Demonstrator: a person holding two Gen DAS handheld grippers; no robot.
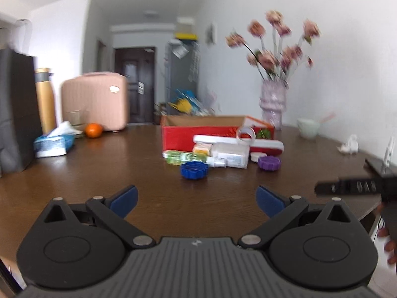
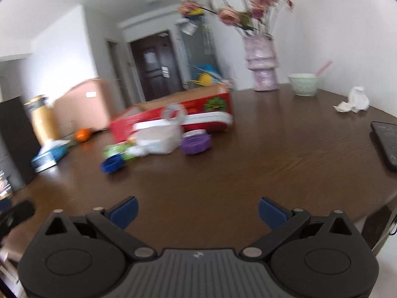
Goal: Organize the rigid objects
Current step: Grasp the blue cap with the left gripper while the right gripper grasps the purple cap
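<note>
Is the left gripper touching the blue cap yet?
Apart. The left wrist view shows bare table between the open left gripper and the blue cap, which lies ahead of the fingers.

No legible text or labels on any object.

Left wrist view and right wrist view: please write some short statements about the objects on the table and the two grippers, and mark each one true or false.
1. The jaws of the left gripper stand wide apart and hold nothing. True.
2. The blue cap lies inside the red box. False: it lies on the table, in front of the box.
3. The right gripper is shut on the purple cap. False: its jaws are open and the cap is far ahead.
4. An orange lies near the pink suitcase. True.
5. The vase holds flowers. True.
</note>
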